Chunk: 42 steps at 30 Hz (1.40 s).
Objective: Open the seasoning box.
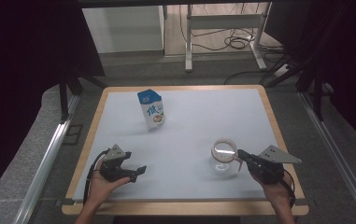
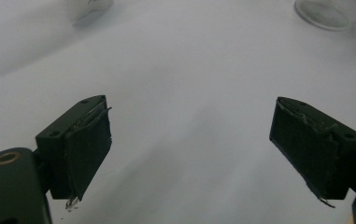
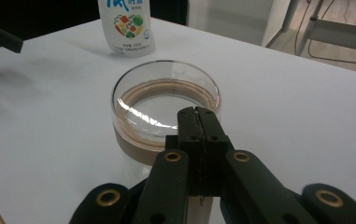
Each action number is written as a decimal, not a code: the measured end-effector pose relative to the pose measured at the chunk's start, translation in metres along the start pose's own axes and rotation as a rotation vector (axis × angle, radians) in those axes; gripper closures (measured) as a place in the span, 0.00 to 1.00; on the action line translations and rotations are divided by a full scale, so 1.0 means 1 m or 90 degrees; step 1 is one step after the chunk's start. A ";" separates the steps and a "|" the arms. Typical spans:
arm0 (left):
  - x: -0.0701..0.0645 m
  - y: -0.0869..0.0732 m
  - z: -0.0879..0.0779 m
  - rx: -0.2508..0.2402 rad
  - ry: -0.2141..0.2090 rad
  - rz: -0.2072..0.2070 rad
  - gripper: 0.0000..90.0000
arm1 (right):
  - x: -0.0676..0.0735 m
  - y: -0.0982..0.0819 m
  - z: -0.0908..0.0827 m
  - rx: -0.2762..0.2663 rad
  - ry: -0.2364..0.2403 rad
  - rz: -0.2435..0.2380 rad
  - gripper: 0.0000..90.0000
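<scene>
On the table [image 1: 259, 112], right gripper [image 3: 197, 114] jaws pinch the empty glass jar's [image 3: 166, 109] rim; left gripper [image 2: 189, 135] jaws gape.

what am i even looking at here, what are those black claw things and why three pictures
A person sits at a table with a pale top and holds a hand tool in each hand. Each tool is a gripper with two black jaws that open and close.

The high view looks down from above the person. The left gripper is at the left, the right gripper at the right.

The other two pictures come from small cameras riding on the grippers, looking along the jaws. In the left gripper view the jaws stand wide apart with nothing between them. In the right gripper view the jaws are pressed together at the near rim of a glass jar; whether they pinch the rim or just touch it is hard to tell.

Farther back stands a blue and white pouch with printed fruit.
</scene>
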<state>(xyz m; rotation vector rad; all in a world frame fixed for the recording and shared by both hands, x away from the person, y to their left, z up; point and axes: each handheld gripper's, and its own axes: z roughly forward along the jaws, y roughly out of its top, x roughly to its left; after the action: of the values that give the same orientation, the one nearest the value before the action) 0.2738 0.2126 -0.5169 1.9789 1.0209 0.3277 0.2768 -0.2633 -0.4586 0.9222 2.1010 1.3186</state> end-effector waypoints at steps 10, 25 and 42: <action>-0.005 0.000 0.001 0.004 -0.012 0.016 0.15 | 0.002 -0.001 -0.002 -0.001 -0.020 -0.001 1.00; -0.005 0.002 0.001 0.007 -0.018 0.008 0.16 | -0.001 -0.004 -0.007 -0.009 -0.008 0.017 1.00; -0.036 0.041 0.028 -0.039 -0.100 0.054 0.90 | 0.000 -0.006 -0.006 -0.007 -0.008 0.020 1.00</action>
<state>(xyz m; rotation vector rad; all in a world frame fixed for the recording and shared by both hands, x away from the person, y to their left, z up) 0.2889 0.1572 -0.4956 1.9615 0.8201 0.2416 0.2708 -0.2690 -0.4619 0.9605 2.0755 1.3350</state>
